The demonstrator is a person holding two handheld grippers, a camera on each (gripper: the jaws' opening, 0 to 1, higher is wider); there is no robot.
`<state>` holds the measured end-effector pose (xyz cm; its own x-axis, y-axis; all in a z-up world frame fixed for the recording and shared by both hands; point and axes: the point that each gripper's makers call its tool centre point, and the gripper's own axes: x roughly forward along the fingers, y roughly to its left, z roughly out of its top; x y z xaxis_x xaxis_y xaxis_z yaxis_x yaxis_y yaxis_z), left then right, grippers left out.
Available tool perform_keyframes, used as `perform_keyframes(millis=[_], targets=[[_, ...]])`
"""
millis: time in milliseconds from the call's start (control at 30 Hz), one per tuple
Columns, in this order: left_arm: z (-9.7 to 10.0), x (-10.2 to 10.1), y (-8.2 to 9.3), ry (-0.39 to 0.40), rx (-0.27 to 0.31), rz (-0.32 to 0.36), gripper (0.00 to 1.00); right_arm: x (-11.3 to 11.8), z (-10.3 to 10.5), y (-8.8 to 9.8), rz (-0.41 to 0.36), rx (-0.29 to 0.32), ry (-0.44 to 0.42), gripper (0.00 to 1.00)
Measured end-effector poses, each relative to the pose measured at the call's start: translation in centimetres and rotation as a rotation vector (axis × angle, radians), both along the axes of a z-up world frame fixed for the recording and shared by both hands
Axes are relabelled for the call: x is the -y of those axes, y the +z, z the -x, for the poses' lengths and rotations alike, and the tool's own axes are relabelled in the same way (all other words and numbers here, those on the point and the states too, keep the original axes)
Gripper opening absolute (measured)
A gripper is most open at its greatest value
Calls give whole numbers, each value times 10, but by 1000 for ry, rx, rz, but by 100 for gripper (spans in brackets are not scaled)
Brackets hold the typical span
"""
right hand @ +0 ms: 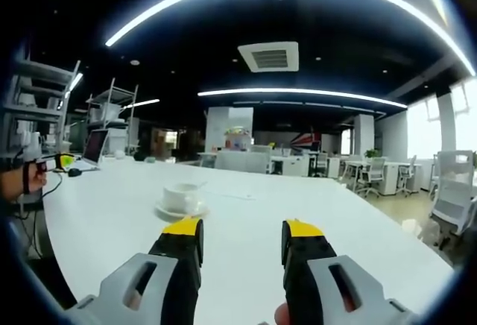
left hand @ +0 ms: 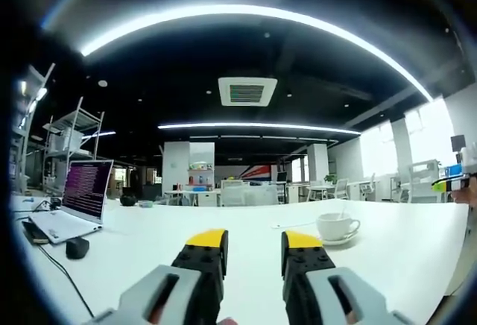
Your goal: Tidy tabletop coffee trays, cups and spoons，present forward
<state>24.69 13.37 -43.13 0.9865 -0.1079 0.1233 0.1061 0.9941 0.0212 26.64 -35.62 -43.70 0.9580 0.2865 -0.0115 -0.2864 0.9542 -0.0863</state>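
Left claw (left hand: 255, 241) jaws apart, nothing between them — held low over the white bench (left hand: 149, 243). Right claw (right hand: 243, 231) likewise parted and empty. White cup (left hand: 336, 225) sits upright on its saucer (left hand: 339, 241), ahead and right of the left claw; a spoon handle pokes from the cup. Open laptop (left hand: 78, 200) and mouse (left hand: 77, 247) lie far left.

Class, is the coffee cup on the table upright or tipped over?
Upright. The cup sits mouth-up on its saucer, also seen in the right gripper view. Cannot tell if it holds coffee.
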Motion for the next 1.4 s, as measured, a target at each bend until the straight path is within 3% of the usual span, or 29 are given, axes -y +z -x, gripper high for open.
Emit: perform_keyframes(millis=[1400], targets=[[-8, 1, 6, -6, 3, 6, 29, -1, -4, -1, 20, -1, 5, 41]])
